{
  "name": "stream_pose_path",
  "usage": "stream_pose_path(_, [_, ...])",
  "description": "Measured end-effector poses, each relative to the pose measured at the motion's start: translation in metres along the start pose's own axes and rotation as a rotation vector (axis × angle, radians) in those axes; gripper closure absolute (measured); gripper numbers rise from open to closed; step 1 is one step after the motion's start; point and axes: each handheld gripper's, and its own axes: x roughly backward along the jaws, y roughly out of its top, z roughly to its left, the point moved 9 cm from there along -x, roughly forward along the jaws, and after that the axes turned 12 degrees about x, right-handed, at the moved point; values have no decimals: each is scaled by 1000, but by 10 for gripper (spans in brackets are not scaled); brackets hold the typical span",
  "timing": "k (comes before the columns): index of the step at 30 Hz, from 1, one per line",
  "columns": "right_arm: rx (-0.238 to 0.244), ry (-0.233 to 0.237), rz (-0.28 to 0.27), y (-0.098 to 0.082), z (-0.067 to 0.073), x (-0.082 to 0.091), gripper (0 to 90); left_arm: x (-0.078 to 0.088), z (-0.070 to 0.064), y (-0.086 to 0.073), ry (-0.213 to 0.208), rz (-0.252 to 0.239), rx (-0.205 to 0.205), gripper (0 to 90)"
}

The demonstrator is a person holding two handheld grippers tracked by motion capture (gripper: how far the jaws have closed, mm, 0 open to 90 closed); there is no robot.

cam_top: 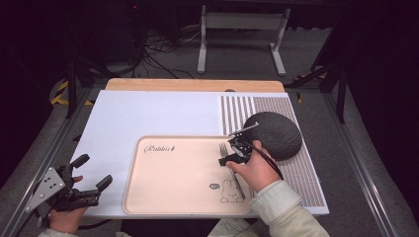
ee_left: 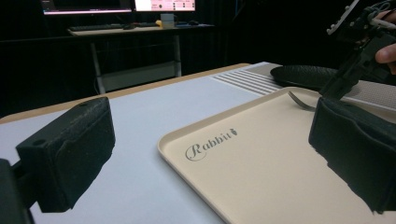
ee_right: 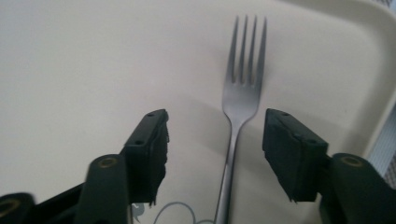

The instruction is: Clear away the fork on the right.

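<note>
A metal fork [ee_right: 238,107] lies flat on the beige tray [cam_top: 173,192], near its right edge, tines pointing away from the person. The right gripper [ee_right: 215,144] hangs just over the handle, jaws apart with one on each side of the stem — neither touches it. Beyond the tray's right rim a dark, ribbed, rounded object [cam_top: 274,134] rests on the striped part of the white mat [cam_top: 148,113]. The left gripper [cam_top: 91,177] sits well apart at the mat's near left corner — jaws wide open, holding nothing.
</note>
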Motion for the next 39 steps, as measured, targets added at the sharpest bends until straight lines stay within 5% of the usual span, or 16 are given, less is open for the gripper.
stream_pose_path(9, [139, 57, -105, 18, 18, 4, 352, 0, 0, 0, -2, 0, 3, 11])
stream_pose_path(14, [232, 65, -157, 29, 24, 5, 440, 0, 0, 0, -4, -1, 3, 11])
stream_pose_path(18, [306, 77, -112, 27, 24, 0, 698, 0, 0, 0, -4, -2, 3, 11])
stream_pose_path(22, [403, 17, -51, 27, 16, -3, 900, 0, 0, 0, -4, -1, 2, 11])
stream_pose_path(39, [427, 66, 49, 21, 10, -27, 900, 0, 0, 0, -4, -1, 3, 11])
